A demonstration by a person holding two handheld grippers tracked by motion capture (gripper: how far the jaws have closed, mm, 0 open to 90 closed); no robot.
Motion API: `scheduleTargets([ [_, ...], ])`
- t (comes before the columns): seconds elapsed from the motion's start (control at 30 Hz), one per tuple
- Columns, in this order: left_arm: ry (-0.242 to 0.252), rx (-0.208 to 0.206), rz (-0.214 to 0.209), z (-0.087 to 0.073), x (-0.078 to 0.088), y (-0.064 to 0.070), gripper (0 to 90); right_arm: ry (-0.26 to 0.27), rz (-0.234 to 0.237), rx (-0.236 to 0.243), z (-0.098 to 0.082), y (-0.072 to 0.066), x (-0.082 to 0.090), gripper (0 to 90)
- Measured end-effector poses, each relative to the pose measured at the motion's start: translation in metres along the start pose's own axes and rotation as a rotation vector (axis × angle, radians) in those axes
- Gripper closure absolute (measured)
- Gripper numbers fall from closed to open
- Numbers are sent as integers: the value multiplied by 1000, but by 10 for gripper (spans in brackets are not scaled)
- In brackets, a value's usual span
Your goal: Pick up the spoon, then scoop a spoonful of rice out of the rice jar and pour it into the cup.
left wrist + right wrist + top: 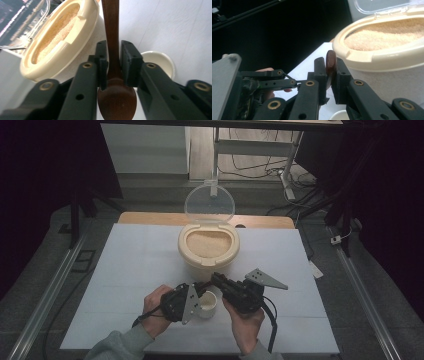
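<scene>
Both grippers meet over the white worktop [125, 270], just in front of the cream container [208, 251] of pale grain, its clear lid [209, 203] standing open. A dark wooden spoon [113, 65] spans between them, above the small white cup [207, 304]. Left gripper [196, 292]: fingers [102, 65] flank the spoon's neck just above the bowl, narrowly set; contact cannot be confirmed. Right gripper [216, 279]: fingers [321, 72] clamped on the handle end of the spoon.

rice tub [208, 251] blocks ahead; small cup [207, 304] between tools; table [125, 270] sides free.
</scene>
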State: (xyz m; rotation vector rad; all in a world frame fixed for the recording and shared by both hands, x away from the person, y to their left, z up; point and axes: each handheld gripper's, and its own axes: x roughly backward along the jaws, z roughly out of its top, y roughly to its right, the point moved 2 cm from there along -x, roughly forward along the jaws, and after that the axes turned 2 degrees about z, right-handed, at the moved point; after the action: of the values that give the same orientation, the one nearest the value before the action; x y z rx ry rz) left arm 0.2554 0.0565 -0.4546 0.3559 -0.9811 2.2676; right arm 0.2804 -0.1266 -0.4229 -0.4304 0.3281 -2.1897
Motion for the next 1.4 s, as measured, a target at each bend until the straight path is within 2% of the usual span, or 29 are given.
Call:
scheduleTargets([
  [0.03,11,16,-11,0,1,-1,712,0,0,0,0,0,0,834],
  [0.07,22,33,-22,0,3,-3,671,8,1,10,1,0,1,835],
  [0.1,29,56,-40,-1,4,-5,564,21,6,18,5,2,5,835],
  [0.13,36,89,-64,-2,6,-7,564,21,6,18,5,2,5,835],
  [0.17,47,141,-110,-5,10,-11,510,36,25,5,9,6,11,835],
  [0.2,51,170,-138,-7,12,-14,481,40,26,5,10,7,13,835],
  [0.23,50,208,-170,-11,14,-17,481,40,26,5,10,7,13,835],
  [0.27,48,246,-194,-15,16,-20,427,53,31,10,14,11,18,835],
  [0.3,47,278,-213,-20,19,-23,427,53,31,10,14,11,18,835],
  [0.33,43,305,-226,-26,22,-26,390,64,30,16,17,14,23,835],
  [0.53,10,445,-253,-70,36,-37,321,90,32,27,25,21,34,835],
  [0.6,-5,472,-253,-85,40,-40,304,99,37,29,29,25,39,835],
  [0.73,-38,554,-276,-115,44,-44,271,114,39,38,33,30,43,835],
  [0.93,-76,608,-260,-143,50,-48,238,133,30,48,38,35,51,835],
  [1.13,-77,616,-248,-147,50,-50,201,169,19,62,45,40,62,834],
  [1.27,-98,626,-252,-149,46,-48,173,180,19,63,47,43,65,834],
  [1.4,-107,618,-253,-150,46,-47,151,203,19,63,51,45,69,834],
])
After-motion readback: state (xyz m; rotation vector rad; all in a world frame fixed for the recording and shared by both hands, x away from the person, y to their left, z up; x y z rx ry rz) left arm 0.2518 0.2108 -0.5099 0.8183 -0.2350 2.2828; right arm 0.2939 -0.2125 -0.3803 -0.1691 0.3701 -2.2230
